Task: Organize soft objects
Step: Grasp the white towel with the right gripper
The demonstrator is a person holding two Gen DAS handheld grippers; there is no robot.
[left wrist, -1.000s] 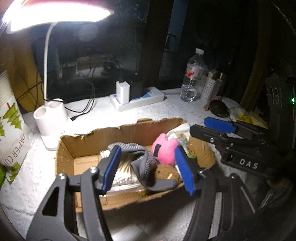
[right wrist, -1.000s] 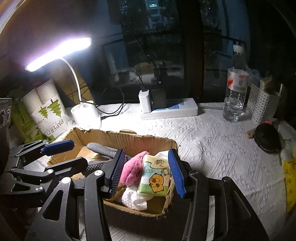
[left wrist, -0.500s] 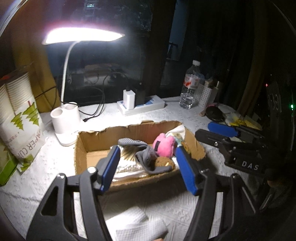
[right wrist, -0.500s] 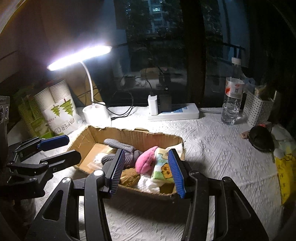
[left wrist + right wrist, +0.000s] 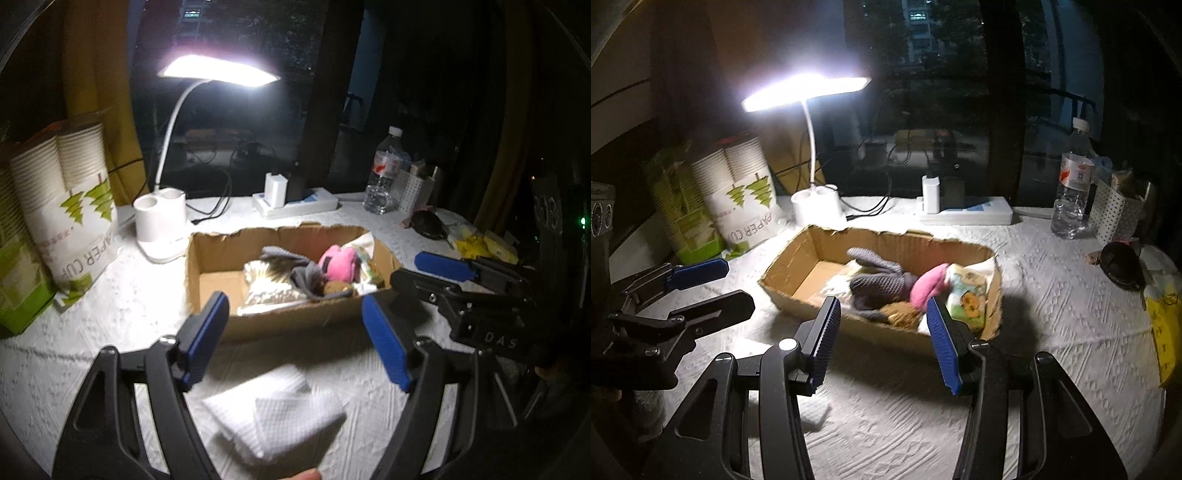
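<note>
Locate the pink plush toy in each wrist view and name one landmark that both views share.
Left wrist view: the pink plush toy sits right of centre, in the right end of the cardboard box, beside the grey sock.
Right wrist view: the pink plush toy lies just right of centre, left of the tissue pack.
Shared landmark: the lit desk lamp behind the box.

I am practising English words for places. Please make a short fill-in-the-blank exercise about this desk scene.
1. The pink plush toy lies inside the ____ box.
2. The folded white cloth lies on the table, ____ the box.
3. The desk lamp is switched ____.
4. The left hand-held gripper holds ____.

Missing words: cardboard; outside; on; nothing
</note>
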